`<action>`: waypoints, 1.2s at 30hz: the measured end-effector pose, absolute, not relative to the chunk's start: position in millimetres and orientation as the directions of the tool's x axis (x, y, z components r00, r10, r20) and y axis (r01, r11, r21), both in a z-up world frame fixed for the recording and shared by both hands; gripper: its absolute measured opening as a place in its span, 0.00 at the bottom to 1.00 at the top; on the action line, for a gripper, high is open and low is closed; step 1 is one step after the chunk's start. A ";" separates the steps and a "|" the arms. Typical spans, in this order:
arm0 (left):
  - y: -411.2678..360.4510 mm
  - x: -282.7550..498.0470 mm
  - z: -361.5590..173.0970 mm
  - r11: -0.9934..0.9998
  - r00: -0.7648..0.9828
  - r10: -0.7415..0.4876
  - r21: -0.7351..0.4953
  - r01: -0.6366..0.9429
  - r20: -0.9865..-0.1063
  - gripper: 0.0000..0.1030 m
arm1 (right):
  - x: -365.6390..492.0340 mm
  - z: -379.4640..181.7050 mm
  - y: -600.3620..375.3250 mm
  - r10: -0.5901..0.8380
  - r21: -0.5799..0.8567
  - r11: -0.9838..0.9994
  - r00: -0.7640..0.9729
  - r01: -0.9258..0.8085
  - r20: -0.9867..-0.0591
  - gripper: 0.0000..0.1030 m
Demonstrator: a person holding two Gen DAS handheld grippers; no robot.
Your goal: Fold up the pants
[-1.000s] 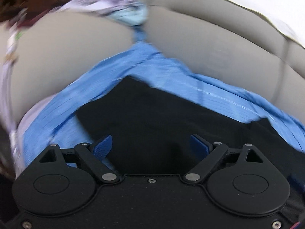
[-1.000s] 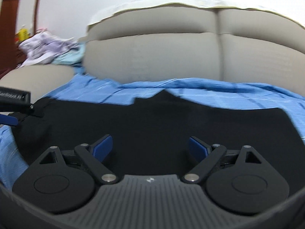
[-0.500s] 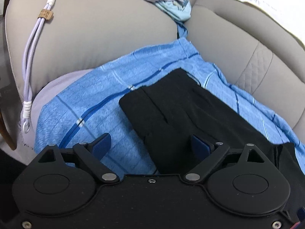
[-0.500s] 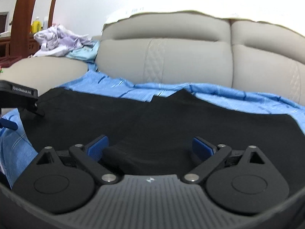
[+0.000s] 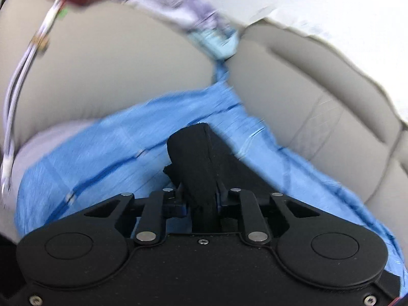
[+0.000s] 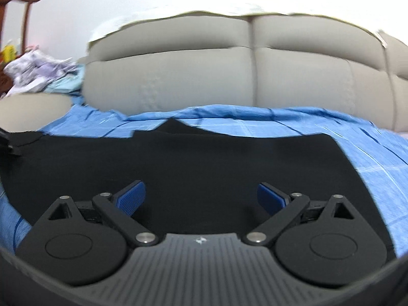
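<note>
Black pants (image 6: 204,158) lie spread on a blue striped sheet (image 6: 369,137) on a beige sofa. In the left wrist view my left gripper (image 5: 202,199) is shut on a bunched end of the pants (image 5: 193,153), which sticks up between the jaws. In the right wrist view my right gripper (image 6: 201,196) is open, its blue pads (image 6: 130,199) just above the middle of the pants, with nothing held. The left gripper's tip shows at the far left edge (image 6: 7,142) by the pants' end.
The sofa backrest (image 6: 229,76) rises behind the sheet. A pile of pale clothes (image 6: 38,74) lies on the armrest at the left, by a wooden chair (image 6: 15,12). A white cord (image 5: 15,97) hangs over the armrest (image 5: 114,76).
My left gripper has closed on the end of the pants and lifted it off the sheet. My right gripper stays open over the pants and has shifted slightly.
</note>
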State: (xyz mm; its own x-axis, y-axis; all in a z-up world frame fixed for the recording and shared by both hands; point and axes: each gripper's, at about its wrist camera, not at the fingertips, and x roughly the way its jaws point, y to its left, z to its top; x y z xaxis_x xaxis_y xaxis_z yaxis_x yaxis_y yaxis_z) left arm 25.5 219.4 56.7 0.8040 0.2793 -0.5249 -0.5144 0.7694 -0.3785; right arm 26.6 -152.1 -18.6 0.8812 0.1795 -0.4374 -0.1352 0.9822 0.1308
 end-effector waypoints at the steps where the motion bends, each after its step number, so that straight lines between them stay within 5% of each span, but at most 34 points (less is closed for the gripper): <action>1: 211.6 27.7 70.2 0.792 0.828 0.261 -0.381 -0.477 -0.496 0.16 | 26.3 -16.3 -163.4 0.185 0.157 0.979 0.882 -0.128 -0.433 0.97; 6: 136.0 47.1 133.1 0.920 0.926 0.105 -0.318 -0.228 -0.362 0.16 | 19.2 -0.1 -215.6 0.165 0.268 0.961 0.912 -0.064 -0.376 0.96; 10: 28.8 77.3 160.9 0.965 0.924 -0.191 -0.237 0.115 -0.332 0.17 | 22.5 5.6 -261.0 0.066 0.339 0.938 0.922 0.073 -0.383 0.96; 13: -51.2 104.0 148.0 0.906 0.802 -0.421 -0.231 0.354 -0.424 0.20 | 19.3 5.7 -298.4 0.014 0.410 0.899 0.926 0.153 -0.377 0.96; 17: -134.2 129.9 89.7 0.819 0.533 -0.534 -0.246 0.518 -0.656 0.30 | 9.6 -1.9 -332.9 -0.059 0.435 0.868 0.920 0.239 -0.388 0.96; 19: -143.3 127.5 66.7 0.808 0.443 -0.533 -0.279 0.519 -0.721 0.34 | 7.1 -8.6 -341.9 -0.058 0.452 0.855 0.914 0.254 -0.402 0.96; 23: -112.9 105.4 62.1 0.809 0.454 -0.551 -0.315 0.496 -0.700 0.55 | 3.9 -20.8 -344.6 0.000 0.493 0.841 0.912 0.222 -0.411 0.92; 29: -40.2 55.0 73.2 0.922 0.678 -0.375 -0.176 0.346 -0.632 0.46 | 12.8 -31.9 -308.3 0.124 0.485 0.865 0.885 0.126 -0.450 0.90; 33: -20.7 51.7 51.4 0.979 0.719 -0.174 -0.036 0.202 -0.673 0.35 | 23.5 -39.2 -280.5 0.069 0.426 0.883 0.844 0.197 -0.532 0.86; 36: -15.1 49.7 35.3 0.982 0.704 -0.150 -0.024 0.185 -0.694 0.33 | 32.1 -43.0 -274.2 0.042 0.411 0.882 0.830 0.231 -0.557 0.86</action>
State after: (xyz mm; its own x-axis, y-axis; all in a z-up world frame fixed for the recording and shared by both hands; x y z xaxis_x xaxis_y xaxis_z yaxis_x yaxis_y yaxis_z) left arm 49.7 -15.1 35.3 0.7041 -0.1498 -0.6941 0.1854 0.9824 -0.0239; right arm 32.1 -274.2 -43.0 0.8296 0.0417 -0.5567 0.2314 0.8819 0.4108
